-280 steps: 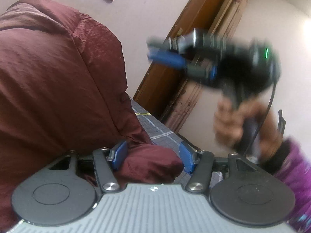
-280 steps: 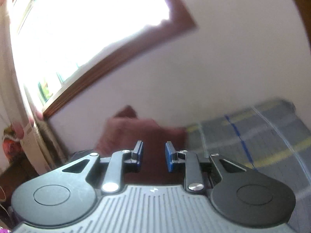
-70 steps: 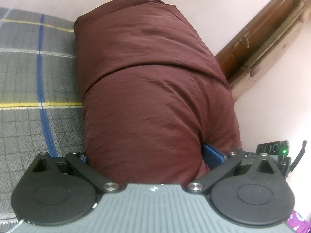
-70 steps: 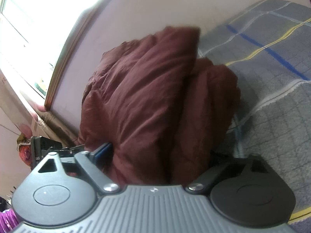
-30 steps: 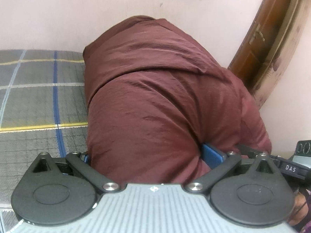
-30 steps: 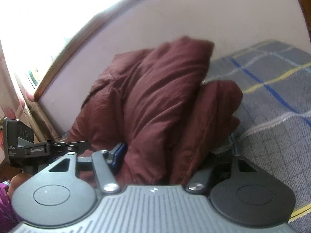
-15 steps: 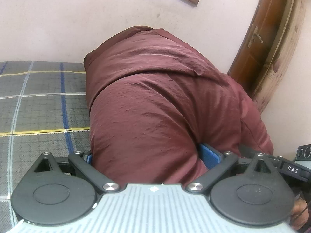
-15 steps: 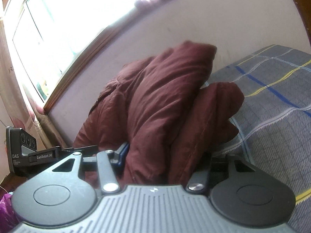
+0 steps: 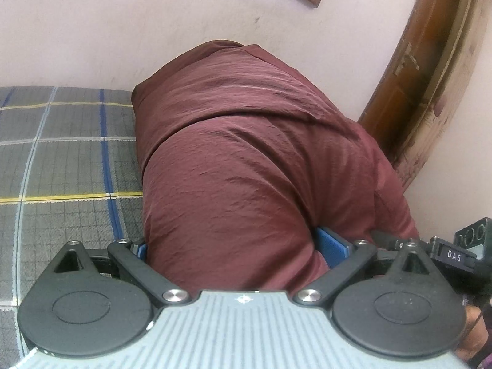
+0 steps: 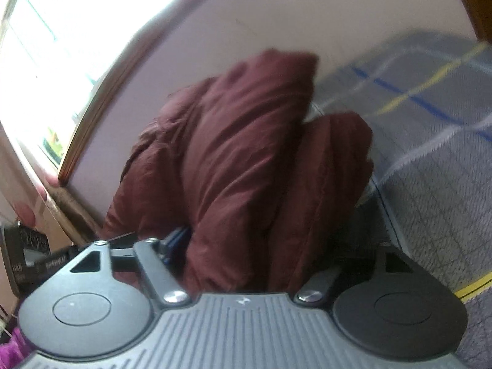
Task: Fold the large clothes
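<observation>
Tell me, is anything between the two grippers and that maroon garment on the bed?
Nothing visible. The maroon garment already bulges between the fingers of the left gripper and of the right gripper, whose jaws have just been opening.

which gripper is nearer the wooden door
Left. The left gripper, straddling the maroon garment, has the wooden door just beyond on its right. The right gripper faces the window wall; only a brown sliver shows at its frame's edge.

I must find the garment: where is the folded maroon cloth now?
The maroon cloth lies bundled on the checked bedsheet by the wall, filling the middle of both views.
</observation>
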